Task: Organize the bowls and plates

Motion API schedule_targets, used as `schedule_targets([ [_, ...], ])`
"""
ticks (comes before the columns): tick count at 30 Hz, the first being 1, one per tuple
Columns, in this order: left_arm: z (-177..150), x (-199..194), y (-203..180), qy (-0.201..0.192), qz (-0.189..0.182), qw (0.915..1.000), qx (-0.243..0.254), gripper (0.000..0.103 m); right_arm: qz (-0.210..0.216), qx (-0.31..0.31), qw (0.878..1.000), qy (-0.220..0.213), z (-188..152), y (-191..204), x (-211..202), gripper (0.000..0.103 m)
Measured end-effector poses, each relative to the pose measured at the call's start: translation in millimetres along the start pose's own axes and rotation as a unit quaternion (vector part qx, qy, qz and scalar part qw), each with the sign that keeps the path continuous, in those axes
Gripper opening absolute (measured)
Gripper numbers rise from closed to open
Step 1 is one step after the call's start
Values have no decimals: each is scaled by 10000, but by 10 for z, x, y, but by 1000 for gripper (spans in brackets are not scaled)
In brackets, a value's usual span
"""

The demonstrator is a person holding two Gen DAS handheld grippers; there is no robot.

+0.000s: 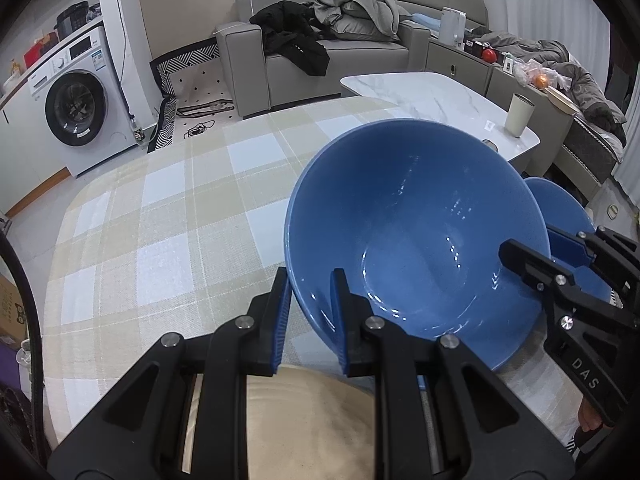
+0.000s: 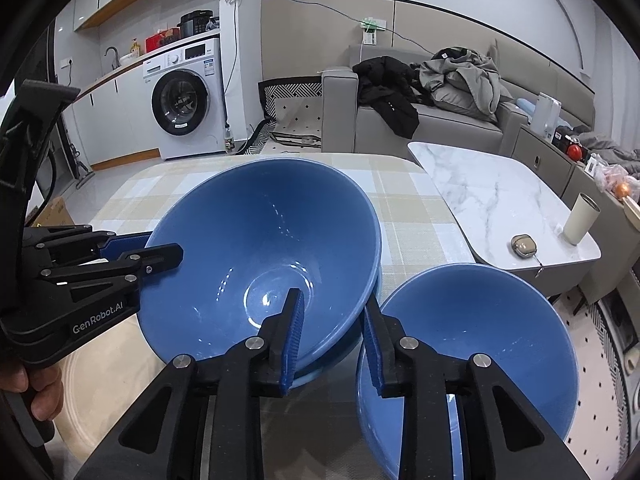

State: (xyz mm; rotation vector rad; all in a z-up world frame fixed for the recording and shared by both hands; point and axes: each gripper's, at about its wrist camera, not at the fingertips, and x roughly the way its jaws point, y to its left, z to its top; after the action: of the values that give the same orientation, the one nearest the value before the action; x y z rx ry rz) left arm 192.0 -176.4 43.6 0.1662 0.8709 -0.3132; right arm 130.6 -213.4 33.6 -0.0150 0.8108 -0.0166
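A living room with a grey sofa point(image 1: 320, 56) and a white front-loading washing machine point(image 1: 76, 100) lies behind the bench point(image 1: 160, 208), which is covered by a beige-and-white checked cloth. A white marble-pattern side table point(image 2: 500, 200) stands past the bench at 2 o'clock in the right wrist view and carries a cream cylindrical cup point(image 2: 580, 220).

The large glossy blue ceramic bowl point(image 1: 416, 224) is tilted, its mouth facing the cameras. In the right wrist view it appears nested in another blue bowl, of which only an edge shows below it. The left hand-held gripper point(image 1: 310, 320) is clamped on the bowl's near rim at 6 o'clock, one blue pad outside the wall and one inside.

The right hand-held gripper point(image 2: 332, 340) straddles the rim of the same bowl at 5 o'clock in its own view. Its jaws stand slightly apart; whether the pads press the wall cannot be told.

A second, smaller blue ceramic bowl point(image 2: 480, 344) sits just beside the large one, at 4 o'clock. A cream round plate point(image 1: 308, 420) lies on the bench below the large bowl.
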Motion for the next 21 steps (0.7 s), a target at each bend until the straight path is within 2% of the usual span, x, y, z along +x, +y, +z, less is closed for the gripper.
schedule_targets([
  [8, -25, 60, 12, 69, -50, 10000, 35, 15, -45, -1, 10000, 7, 2, -8, 22, 30],
  [10, -17, 82, 25, 81, -47, 9999, 44, 16, -33, 24, 10000, -7, 6, -19, 20, 34],
  [15, -22, 120, 89, 133, -153, 9997, -102, 16, -1, 20, 10000, 21, 8, -28, 26, 34],
  [19, -24, 132, 115, 193, -161, 9996, -110, 20, 16, 12, 10000, -7, -16, -44, 29, 36],
  [21, -22, 121, 133, 214, -176, 9995, -165, 26, 35, 37, 10000, 1, -21, -54, 23, 36],
])
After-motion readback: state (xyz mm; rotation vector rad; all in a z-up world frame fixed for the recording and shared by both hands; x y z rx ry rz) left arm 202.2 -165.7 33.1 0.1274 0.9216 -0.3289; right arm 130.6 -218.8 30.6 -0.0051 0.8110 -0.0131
